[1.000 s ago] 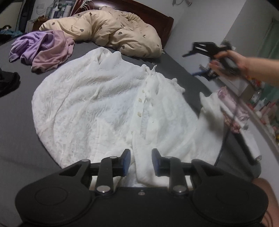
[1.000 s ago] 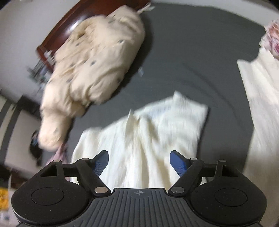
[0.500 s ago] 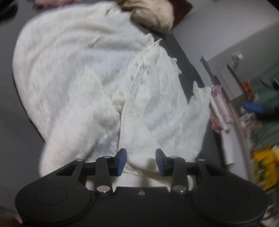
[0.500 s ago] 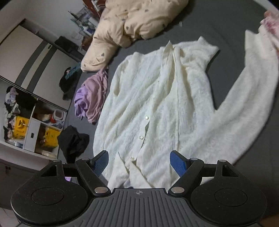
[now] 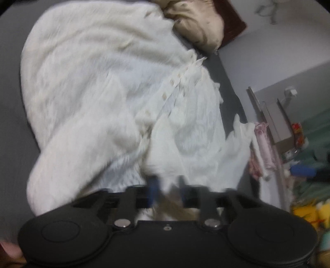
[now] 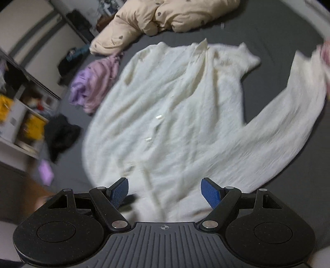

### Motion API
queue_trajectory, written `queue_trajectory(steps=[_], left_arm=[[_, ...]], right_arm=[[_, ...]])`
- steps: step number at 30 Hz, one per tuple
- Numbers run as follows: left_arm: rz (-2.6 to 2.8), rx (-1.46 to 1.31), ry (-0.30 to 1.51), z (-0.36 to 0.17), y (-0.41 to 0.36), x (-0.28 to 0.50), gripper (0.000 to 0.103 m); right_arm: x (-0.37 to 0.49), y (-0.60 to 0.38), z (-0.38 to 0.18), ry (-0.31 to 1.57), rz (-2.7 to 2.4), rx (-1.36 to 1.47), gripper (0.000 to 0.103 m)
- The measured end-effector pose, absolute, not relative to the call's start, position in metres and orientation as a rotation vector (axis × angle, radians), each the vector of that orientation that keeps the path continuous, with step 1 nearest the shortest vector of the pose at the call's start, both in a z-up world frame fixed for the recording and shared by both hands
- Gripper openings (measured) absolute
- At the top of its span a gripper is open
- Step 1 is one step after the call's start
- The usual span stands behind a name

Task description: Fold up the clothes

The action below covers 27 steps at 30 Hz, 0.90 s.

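A white button-front cardigan (image 5: 103, 92) lies spread on the grey bed sheet (image 5: 12, 103), one sleeve (image 6: 288, 123) stretched out to the right. My left gripper (image 5: 168, 185) is down at the near hem; its jaws are closing, and bunched white fabric fills the narrow gap between the blurred blue pads. In the right wrist view the cardigan (image 6: 175, 123) runs away from me, button placket down its middle. My right gripper (image 6: 165, 191) hovers over the near hem, open wide, with nothing pressed between its pads.
A beige duvet (image 6: 156, 18) is heaped at the head of the bed. A purple and pink garment (image 6: 92, 86) and a black one (image 6: 59, 136) lie left of the cardigan. Cluttered shelves (image 6: 16, 115) stand beyond the left edge. A floral cloth (image 5: 262, 144) lies by the sleeve end.
The left gripper sank onto the hem and its jaws narrowed around the fabric. The right gripper's view swung from the duvet to the whole cardigan and moved closer to its hem, jaws still wide.
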<state>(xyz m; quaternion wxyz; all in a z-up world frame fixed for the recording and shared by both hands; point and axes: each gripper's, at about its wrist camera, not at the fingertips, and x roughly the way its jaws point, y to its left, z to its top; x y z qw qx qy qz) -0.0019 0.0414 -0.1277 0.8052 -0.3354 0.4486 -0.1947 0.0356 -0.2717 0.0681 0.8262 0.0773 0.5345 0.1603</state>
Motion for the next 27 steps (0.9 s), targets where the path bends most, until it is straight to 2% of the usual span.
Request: queue_trajectory(steps=[7,11,15,17,19,22,24,27], left_arm=[[-0.426,-0.528,0.891,-0.105,0.045,-0.026,0.005],[-0.447,-0.442,0.919,-0.103,0.045,-0.035,0.008],[-0.486,-0.375,0.769,-0.075,0.039,-0.043,0.031],[-0.498,-0.316,0.640,-0.056,0.033,-0.048,0.037],[-0.535,-0.305,0.591,-0.044,0.023,-0.041,0.042],[-0.618,-0.359,0.621,-0.040,0.000,-0.018,0.044],[-0.642,-0.349,0.659,-0.045,-0.020,-0.004,0.044],[-0.641,-0.281,0.680,-0.056,-0.048,0.012,0.044]], right_arm=[[0.084,-0.296,0.056,0.925,0.191,-0.089,0.078],[0.143,-0.325,0.030,0.927,0.156,-0.135,0.078],[0.207,-0.350,0.005,0.923,0.148,-0.180,0.077],[0.237,-0.368,-0.007,0.940,0.116,-0.101,0.077],[0.267,-0.392,-0.019,0.940,0.093,0.067,0.077],[0.299,-0.420,-0.046,0.951,0.071,0.283,0.077],[0.318,-0.435,-0.064,0.964,0.061,0.382,0.067],[0.338,-0.455,-0.086,0.963,0.053,0.491,0.063]])
